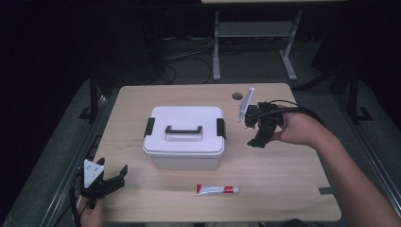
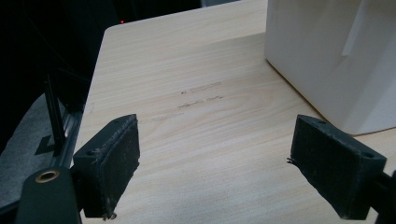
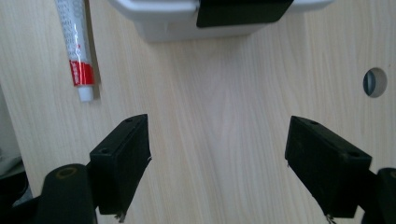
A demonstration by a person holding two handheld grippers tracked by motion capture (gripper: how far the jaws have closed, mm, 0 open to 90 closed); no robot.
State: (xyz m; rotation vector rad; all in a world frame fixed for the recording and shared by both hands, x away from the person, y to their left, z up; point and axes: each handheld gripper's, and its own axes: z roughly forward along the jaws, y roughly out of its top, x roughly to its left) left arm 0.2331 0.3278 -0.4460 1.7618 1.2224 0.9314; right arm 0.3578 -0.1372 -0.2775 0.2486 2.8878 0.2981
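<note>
Both grippers spread wide, holding nothing.
Left gripper sits low at the near left, hand beneath it. Right gripper is at the far right, pointing down and left, forearm stretched out behind it.

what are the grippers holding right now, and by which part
Nothing is held. The left gripper and the right gripper both have jaws wide open over bare table, apart from the white box and the tube.

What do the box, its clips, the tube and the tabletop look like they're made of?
Box: white matte plastic, judging by its moulded rounded edges.
Clips: black plastic, smooth, by the look.
Tube: probably glossy laminate or soft plastic, given the sheen on its print.
Tabletop: light wood-grain surface, possibly laminate.
</note>
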